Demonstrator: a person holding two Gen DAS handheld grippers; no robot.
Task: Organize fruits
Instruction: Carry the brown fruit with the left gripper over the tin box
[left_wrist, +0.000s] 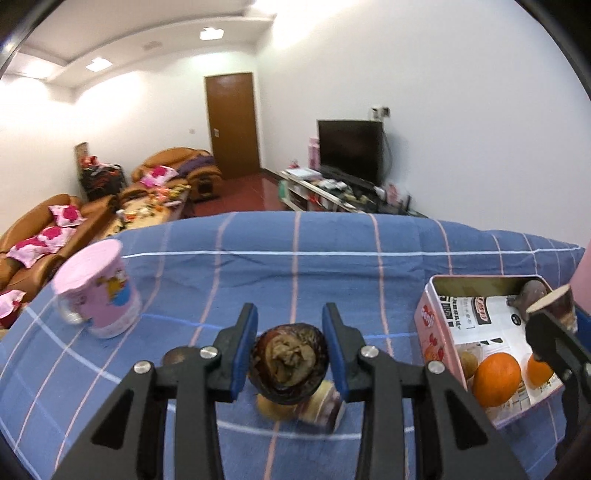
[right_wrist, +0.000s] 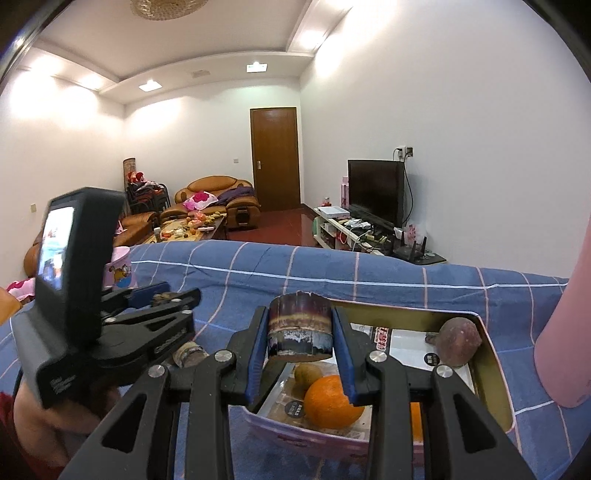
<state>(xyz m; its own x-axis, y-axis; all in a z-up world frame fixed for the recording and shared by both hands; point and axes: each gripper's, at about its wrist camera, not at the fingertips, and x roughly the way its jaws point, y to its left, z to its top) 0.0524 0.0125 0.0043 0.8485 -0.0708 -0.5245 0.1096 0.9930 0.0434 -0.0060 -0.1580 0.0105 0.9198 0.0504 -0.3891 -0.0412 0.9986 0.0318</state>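
Observation:
My left gripper (left_wrist: 289, 354) is shut on a dark brown wrinkled fruit (left_wrist: 289, 360) and holds it above the blue checked cloth (left_wrist: 295, 266). Under it lie a sugarcane piece (left_wrist: 325, 406) and a small yellowish fruit (left_wrist: 269, 408). My right gripper (right_wrist: 300, 343) is shut on a dark purple sugarcane piece (right_wrist: 300, 328), held over the open pink tin box (right_wrist: 495, 354). The box (left_wrist: 432, 332) holds oranges (right_wrist: 332, 402), a small brown fruit (right_wrist: 308, 373) and a purple fruit (right_wrist: 460, 341). The right gripper shows in the left wrist view (left_wrist: 550, 314).
A pink cup (left_wrist: 98, 291) stands at the cloth's left side. A pink object (right_wrist: 569, 332) rises at the right edge beside the box. Another small dark fruit (left_wrist: 177, 356) lies behind my left finger. Sofas, a coffee table and a TV stand lie beyond the table.

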